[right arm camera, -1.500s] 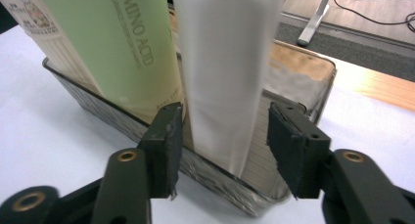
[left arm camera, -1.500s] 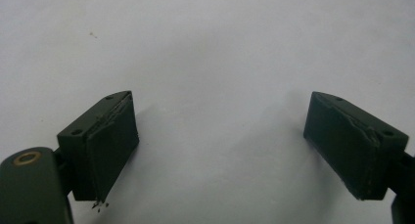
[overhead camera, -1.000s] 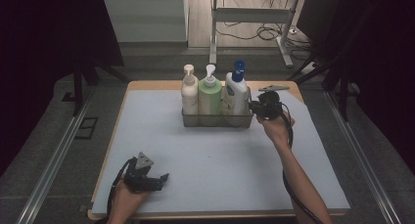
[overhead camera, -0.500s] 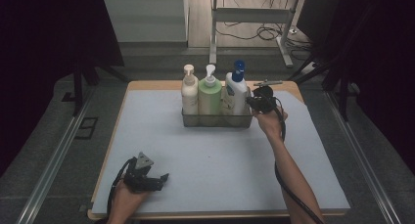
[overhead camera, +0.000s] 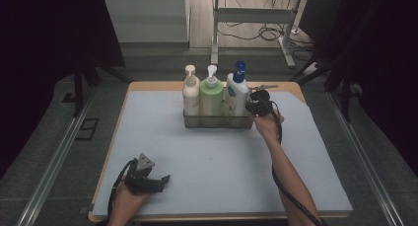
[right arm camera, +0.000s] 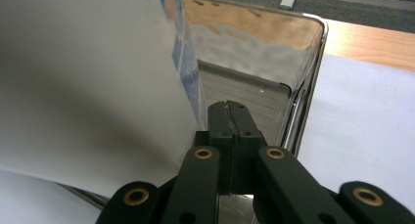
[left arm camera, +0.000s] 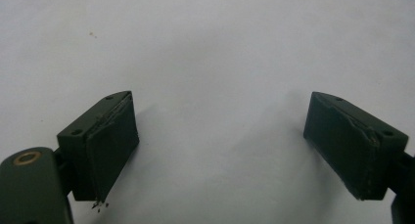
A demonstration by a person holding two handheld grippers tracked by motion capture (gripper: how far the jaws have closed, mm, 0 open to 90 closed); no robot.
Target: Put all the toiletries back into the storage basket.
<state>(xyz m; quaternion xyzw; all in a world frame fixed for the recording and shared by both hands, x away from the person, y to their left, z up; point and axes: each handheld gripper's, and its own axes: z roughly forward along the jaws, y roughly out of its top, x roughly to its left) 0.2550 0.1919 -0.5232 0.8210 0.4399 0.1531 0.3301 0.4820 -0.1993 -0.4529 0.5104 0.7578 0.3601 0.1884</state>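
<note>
A metal tray (overhead camera: 217, 121) at the back of the mat holds three pump bottles: a cream one (overhead camera: 191, 95), a green one (overhead camera: 212, 97) and a white one with a blue pump (overhead camera: 236, 95). My right gripper (overhead camera: 253, 104) is at the tray's right end, beside the white bottle. In the right gripper view its jaws (right arm camera: 230, 109) are pressed together with nothing seen between them, over the tray's inside (right arm camera: 254, 87), with the white bottle (right arm camera: 88, 87) close on their left. My left gripper (overhead camera: 164, 182) rests on the mat at the front left, open (left arm camera: 220, 145) and empty.
A pale blue mat (overhead camera: 222, 162) covers the wooden table (overhead camera: 291, 86). Metal rails (overhead camera: 54, 157) run along both sides on the dark floor. A desk frame and cables (overhead camera: 256, 33) stand behind the table.
My right gripper has shifted a little left and down, closer to the white bottle and the tray's end. The left gripper has stayed where it was.
</note>
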